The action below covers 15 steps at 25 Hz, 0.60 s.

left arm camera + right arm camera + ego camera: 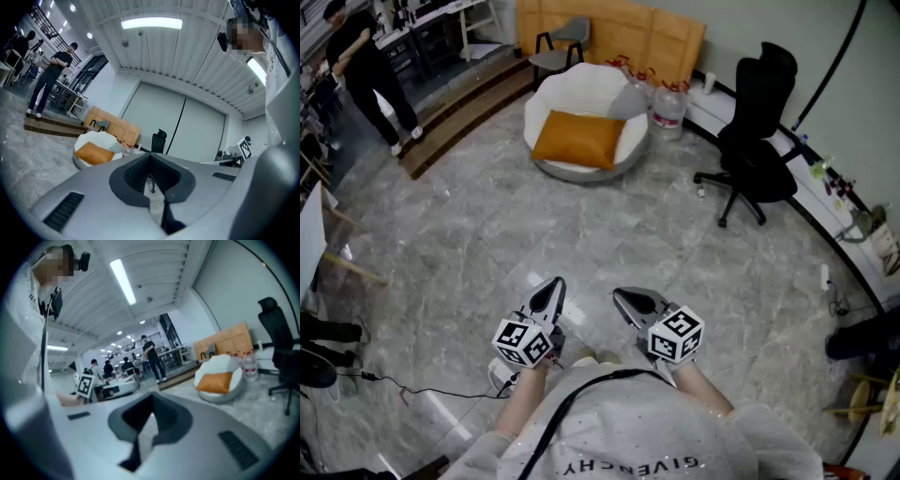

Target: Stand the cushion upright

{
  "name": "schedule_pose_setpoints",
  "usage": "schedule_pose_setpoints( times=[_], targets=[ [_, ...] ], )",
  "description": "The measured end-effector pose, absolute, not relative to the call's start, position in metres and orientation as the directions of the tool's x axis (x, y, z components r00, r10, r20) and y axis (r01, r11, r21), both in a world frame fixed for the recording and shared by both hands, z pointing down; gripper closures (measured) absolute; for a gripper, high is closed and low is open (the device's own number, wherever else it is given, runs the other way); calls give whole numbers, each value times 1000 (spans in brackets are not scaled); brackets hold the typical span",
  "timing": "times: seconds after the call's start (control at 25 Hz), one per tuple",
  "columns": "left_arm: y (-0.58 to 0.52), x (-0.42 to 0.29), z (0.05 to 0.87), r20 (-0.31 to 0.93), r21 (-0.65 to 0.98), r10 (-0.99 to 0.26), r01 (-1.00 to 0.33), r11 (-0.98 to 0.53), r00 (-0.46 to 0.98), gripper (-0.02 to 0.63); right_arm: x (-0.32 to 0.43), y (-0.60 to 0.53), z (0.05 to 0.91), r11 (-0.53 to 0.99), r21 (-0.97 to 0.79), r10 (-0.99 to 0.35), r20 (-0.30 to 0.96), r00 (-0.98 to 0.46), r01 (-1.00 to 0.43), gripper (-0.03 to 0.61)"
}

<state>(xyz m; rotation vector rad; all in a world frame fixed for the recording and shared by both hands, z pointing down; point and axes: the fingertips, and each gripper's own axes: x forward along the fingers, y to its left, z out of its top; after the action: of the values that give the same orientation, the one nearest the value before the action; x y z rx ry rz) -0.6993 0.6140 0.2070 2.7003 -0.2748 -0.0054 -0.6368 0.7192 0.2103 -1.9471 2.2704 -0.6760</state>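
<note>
Orange square fabric cushion point(578, 139) lies flat by the front edge of the round white soft chair point(581, 86).
It looks soft and light, so pinch its back edge. Left gripper point(553, 286) and right gripper point(625, 300) jaws are pressed together, empty.

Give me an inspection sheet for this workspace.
Surface: grey marble floor.
Job's things: orange cushion lying flat in white seat, not upright.
Clutter: bottle beside seat; office chair at right.
Grippers: left claw and right claw shut, empty, far from cushion.
Cables: black cable on floor, lower left.
Surroundings: person by the step; wooden board at the wall.
</note>
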Motion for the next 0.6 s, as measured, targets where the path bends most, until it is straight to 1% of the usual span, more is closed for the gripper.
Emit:
schedule_pose_setpoints(
  times=[0.24,0.6],
  targets=[
    [614,-686,208,35,422,-203,-199,-885,978,590,-623,724,209,98,-366,-957,220,-189,-926,563],
    [636,-646,217,22,433,-187,-178,-884,982,591,-596,746,213,90,-346,-958,225,-176,-934,562]
  ],
)
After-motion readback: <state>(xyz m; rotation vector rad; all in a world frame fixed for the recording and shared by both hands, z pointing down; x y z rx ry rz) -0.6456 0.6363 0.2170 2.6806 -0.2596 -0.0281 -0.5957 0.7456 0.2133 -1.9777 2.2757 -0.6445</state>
